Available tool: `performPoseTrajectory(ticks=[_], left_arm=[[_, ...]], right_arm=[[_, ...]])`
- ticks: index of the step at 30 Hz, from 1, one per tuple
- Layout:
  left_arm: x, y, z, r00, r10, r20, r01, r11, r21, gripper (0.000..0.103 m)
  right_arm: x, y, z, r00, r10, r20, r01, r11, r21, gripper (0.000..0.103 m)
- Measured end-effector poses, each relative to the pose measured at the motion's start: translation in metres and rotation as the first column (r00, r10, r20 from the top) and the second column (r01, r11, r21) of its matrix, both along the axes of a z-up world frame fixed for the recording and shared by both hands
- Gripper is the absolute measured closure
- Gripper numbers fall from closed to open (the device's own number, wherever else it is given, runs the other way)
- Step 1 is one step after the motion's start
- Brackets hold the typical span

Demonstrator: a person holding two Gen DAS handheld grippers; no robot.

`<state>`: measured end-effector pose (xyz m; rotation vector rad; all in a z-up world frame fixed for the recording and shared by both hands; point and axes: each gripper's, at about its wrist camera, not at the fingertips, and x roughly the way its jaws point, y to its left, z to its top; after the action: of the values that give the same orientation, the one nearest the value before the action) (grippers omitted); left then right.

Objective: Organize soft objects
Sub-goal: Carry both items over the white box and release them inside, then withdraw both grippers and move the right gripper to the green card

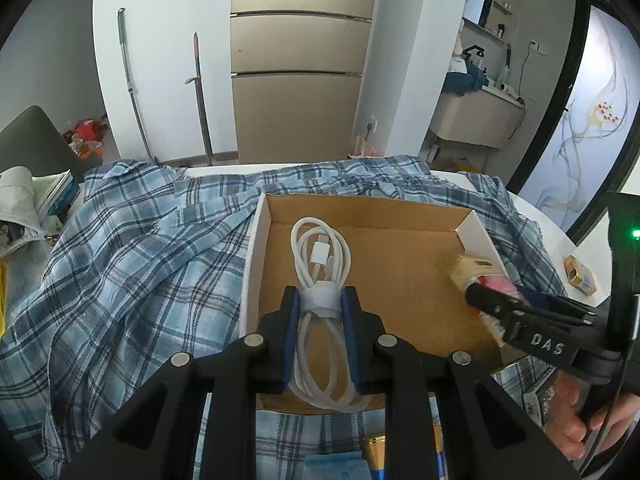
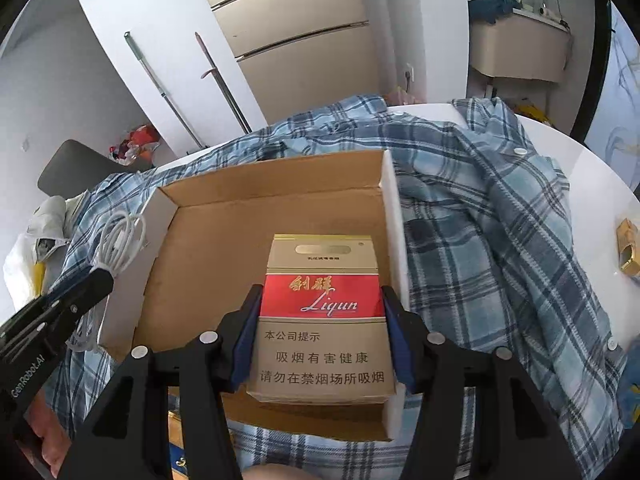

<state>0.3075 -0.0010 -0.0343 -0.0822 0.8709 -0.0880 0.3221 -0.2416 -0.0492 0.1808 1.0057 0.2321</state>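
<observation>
Black gripper linkages fill the foreground of both wrist views. Left gripper [image 1: 319,300] is clamped on a coiled white charging cable [image 1: 320,264] at its pale binding strap; the coil's long axis runs straight ahead along the fingers, one loop pointing away into the box, the other trailing back toward the camera. Right gripper [image 2: 323,300] is clamped on a red-and-gold cigarette pack [image 2: 322,320], its blue pads [image 2: 394,344] pressing the two narrow sides; the pack's long axis also runs forward, lid end away, printed face up.

Both items hang over an open cardboard box [image 1: 376,210] resting on a blue plaid shirt [image 1: 132,240] spread across the white counter [image 2: 592,184]. Cable sits above the box's left half, near its left wall; pack sits above the right half, just beside the right wall.

Judgement: the deciding relation is vertical, each item above the box floor, contact not confirmed. Each hand is nearer its own side, so no crossing appears necessary. A second small pack [image 1: 580,278] lies on the counter to the right, outside the box.
</observation>
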Motion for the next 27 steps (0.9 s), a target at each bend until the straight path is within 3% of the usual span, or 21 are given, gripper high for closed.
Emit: performPoseTrajectory(ticks=[10, 15, 18, 19, 20, 27], left_arm=[[0.003, 0.001, -0.004, 1.000, 0.015, 0.009, -0.016, 1.000, 0.017, 0.080], [0.003, 0.001, -0.005, 1.000, 0.018, 0.007, -0.019, 0.999, 0.031, 0.079], [0.002, -0.001, -0.002, 1.000, 0.011, 0.018, -0.012, 0.999, 0.039, 0.064], [0.001, -0.002, 0.000, 0.999, 0.011, 0.033, -0.012, 0.999, 0.049, 0.045], [-0.001, -0.003, 0.002, 0.999, 0.011, 0.053, -0.014, 0.998, 0.054, 0.036], [-0.024, -0.008, 0.037, 0.989, -0.014, 0.147, 0.010, 1.000, 0.026, 0.036]], right_arm=[[0.001, 0.003, -0.001, 1.000, 0.022, 0.002, -0.022, 1.000, 0.004, 0.047], [-0.001, 0.006, 0.001, 0.999, 0.036, 0.017, -0.036, 0.999, 0.017, 0.036], [-0.004, 0.005, 0.007, 0.998, 0.033, 0.044, -0.034, 0.999, 0.031, 0.034], [-0.006, 0.004, 0.010, 0.998, 0.031, 0.054, -0.032, 0.999, 0.027, 0.034], [-0.007, 0.005, 0.012, 0.998, 0.030, 0.064, -0.032, 0.999, 0.022, 0.034], [-0.020, 0.004, 0.040, 0.989, 0.045, 0.138, -0.050, 0.998, 0.033, 0.034]])
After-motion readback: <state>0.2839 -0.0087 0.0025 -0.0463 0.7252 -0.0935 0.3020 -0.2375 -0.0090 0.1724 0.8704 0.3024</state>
